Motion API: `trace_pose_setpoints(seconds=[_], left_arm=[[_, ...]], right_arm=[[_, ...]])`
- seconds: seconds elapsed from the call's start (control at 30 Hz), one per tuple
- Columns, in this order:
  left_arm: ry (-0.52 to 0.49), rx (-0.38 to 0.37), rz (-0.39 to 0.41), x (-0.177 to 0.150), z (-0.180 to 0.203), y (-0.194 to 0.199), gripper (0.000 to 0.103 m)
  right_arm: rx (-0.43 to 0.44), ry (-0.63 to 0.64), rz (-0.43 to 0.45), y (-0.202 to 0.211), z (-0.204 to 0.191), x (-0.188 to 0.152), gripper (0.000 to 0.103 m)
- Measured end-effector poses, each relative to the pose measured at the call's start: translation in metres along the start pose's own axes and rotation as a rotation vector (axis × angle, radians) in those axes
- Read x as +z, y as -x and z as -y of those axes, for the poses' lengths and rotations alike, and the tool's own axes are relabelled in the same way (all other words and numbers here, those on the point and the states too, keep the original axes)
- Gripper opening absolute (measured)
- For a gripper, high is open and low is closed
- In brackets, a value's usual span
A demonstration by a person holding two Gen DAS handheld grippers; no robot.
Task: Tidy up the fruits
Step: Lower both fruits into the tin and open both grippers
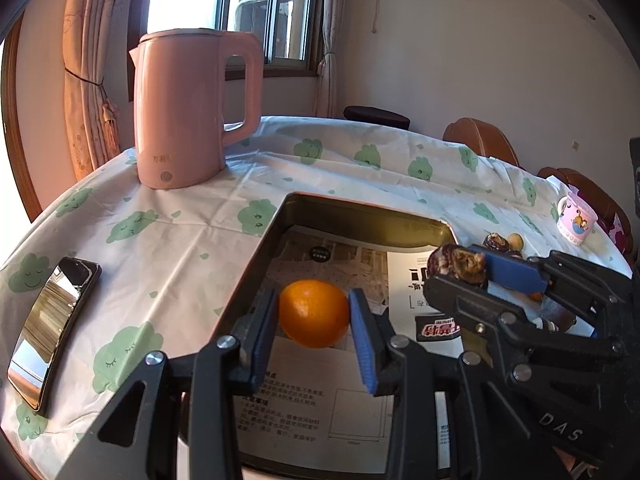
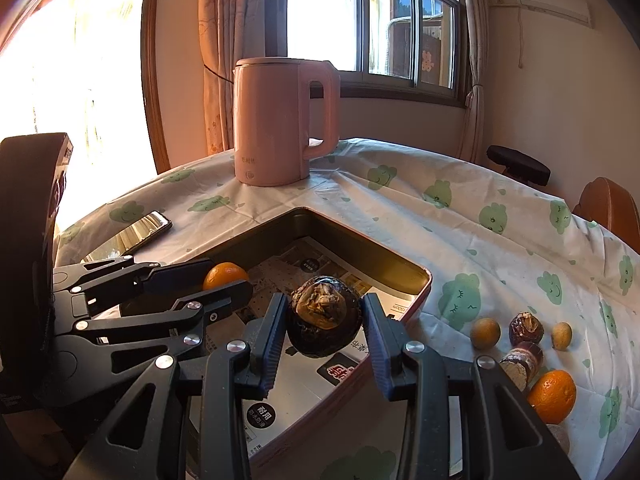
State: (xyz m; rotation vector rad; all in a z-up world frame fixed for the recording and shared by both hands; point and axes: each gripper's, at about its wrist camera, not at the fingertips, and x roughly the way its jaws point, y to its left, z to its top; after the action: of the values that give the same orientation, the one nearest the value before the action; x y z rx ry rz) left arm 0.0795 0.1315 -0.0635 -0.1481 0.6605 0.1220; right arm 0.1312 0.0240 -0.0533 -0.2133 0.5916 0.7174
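My left gripper [image 1: 314, 316] is shut on an orange [image 1: 314, 312], holding it above the paper-lined metal tray [image 1: 360, 204]. My right gripper [image 2: 324, 320] is shut on a dark brown round fruit [image 2: 324, 316] over the same tray [image 2: 360, 236]. In the left wrist view the right gripper [image 1: 460, 268] reaches in from the right with the brown fruit [image 1: 460, 262]. The right wrist view shows the left gripper [image 2: 226, 278] at the left with the orange [image 2: 224, 274]. Loose on the cloth right of the tray lie a second orange [image 2: 552, 394], two brown fruits [image 2: 526, 328] and two small tan ones [image 2: 485, 332].
A pink kettle [image 1: 188, 108] stands behind the tray on the green-patterned tablecloth [image 1: 160, 240]. A phone [image 1: 52, 332] lies to the left of the tray. A small printed cup [image 1: 578, 220] stands at the far right. Chairs ring the table's far edge.
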Motion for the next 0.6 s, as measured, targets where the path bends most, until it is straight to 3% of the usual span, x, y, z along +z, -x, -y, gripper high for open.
trace_pose_setpoints(seconds=[0.4, 0.5, 0.6], left_arm=[[0.002, 0.018, -0.009, -0.0011, -0.0005, -0.0014, 0.039], [0.0, 0.028, 0.002, -0.0011, 0.0, 0.0002, 0.04], [0.002, 0.03, 0.013, -0.0014, -0.0005, 0.0024, 0.042]], right_arm=[[0.026, -0.023, -0.022, -0.0044, 0.0034, -0.0035, 0.041], [0.017, -0.029, -0.013, -0.0033, 0.0045, -0.003, 0.044], [0.002, -0.039, -0.009, -0.0021, 0.0076, -0.0029, 0.054]])
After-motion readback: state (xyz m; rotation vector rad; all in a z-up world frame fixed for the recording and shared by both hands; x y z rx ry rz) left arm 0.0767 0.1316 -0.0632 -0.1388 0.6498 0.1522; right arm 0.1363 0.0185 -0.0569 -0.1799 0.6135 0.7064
